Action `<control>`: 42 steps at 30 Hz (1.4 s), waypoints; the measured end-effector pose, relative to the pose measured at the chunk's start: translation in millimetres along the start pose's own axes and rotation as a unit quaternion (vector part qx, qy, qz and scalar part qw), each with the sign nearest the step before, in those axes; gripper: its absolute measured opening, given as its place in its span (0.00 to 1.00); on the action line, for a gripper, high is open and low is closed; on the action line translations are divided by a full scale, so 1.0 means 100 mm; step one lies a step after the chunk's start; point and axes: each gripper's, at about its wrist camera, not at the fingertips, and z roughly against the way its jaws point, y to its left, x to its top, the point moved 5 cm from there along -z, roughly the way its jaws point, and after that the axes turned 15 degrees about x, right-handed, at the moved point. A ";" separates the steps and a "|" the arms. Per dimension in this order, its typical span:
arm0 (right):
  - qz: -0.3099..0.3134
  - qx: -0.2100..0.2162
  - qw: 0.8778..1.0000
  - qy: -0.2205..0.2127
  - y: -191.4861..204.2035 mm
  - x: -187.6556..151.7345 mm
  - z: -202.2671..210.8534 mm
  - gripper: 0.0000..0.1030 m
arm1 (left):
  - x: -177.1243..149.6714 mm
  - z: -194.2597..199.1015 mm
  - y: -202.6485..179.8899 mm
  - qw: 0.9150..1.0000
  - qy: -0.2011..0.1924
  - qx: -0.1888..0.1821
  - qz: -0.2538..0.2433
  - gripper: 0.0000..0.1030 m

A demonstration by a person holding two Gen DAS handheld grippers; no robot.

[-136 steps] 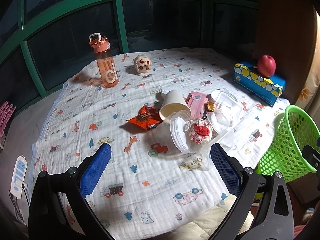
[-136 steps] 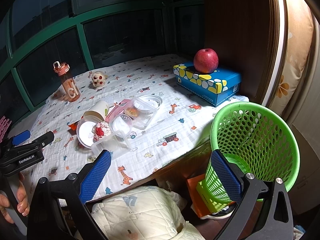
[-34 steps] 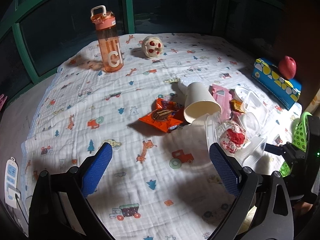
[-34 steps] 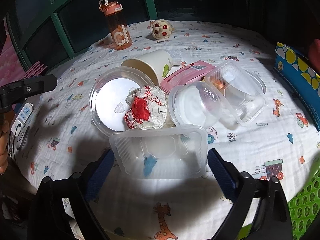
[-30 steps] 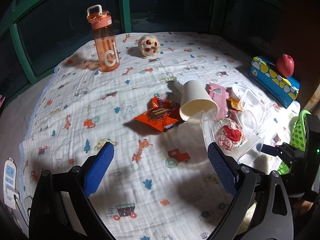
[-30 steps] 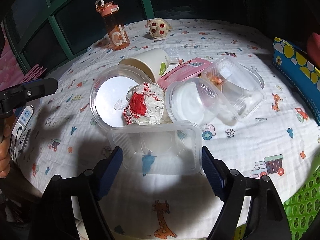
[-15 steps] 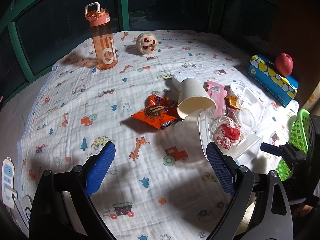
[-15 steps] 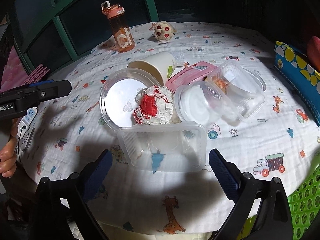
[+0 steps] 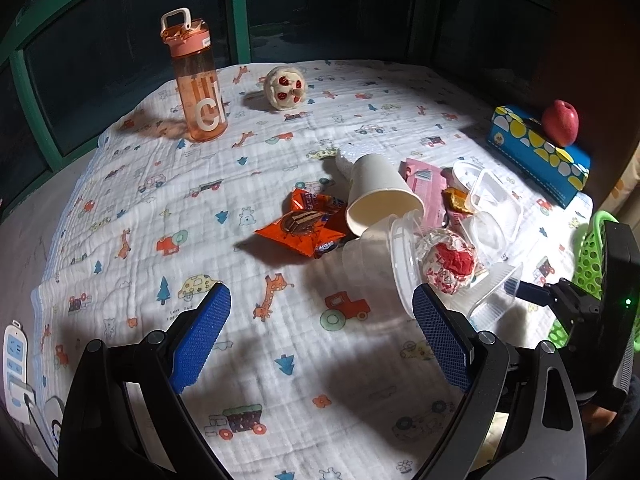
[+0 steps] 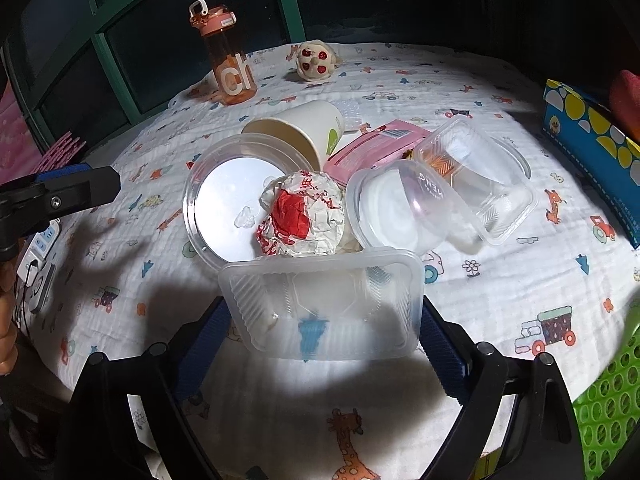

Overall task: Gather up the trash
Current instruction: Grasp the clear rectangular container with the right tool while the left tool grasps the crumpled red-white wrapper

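R gripper [image 10: 322,334]: jaws apart, straddling clear tray [image 10: 322,306]; blue pads sit at the tray's two short ends, contact not certain, tray walls not visibly squeezed. Tray's long axis runs across the jaw gap, pad to pad.

L gripper [image 9: 320,338]: jaws wide apart, nothing between, over bare cloth [image 9: 132,184], well short of the pile.

Tray lies at near edge of the trash pile, dead ahead of R. Just beyond it: paper wad [image 10: 302,214], round lid [image 10: 218,200], tub [image 10: 394,204], paper cup [image 10: 302,128].

Basket [image 10: 610,396]: to R's right, off the table edge, near.

Judgement: R nearer to both tray and basket; closing, then a swing right, looks like the next step. L nearer the orange wrapper [image 9: 302,228].
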 end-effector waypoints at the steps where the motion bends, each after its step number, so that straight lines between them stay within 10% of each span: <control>1: 0.001 -0.001 1.000 -0.002 0.00 0.00 0.03 0.85 | 0.01 0.01 -0.02 1.000 -0.002 -0.003 -0.001 0.88; 19: -0.035 -0.045 0.995 -0.085 -0.21 -0.02 1.15 0.85 | 0.11 0.07 -0.89 0.990 -0.021 -0.075 -0.119 0.64; 33: -0.083 -0.087 0.983 -0.138 -0.52 -0.17 1.82 0.85 | 0.06 -0.34 -1.32 0.978 0.007 -0.049 -0.204 0.61; 42: -0.105 -0.104 0.978 -0.148 -0.68 -0.28 1.97 0.85 | 0.07 -0.39 -1.40 0.977 0.012 -0.058 -0.203 0.34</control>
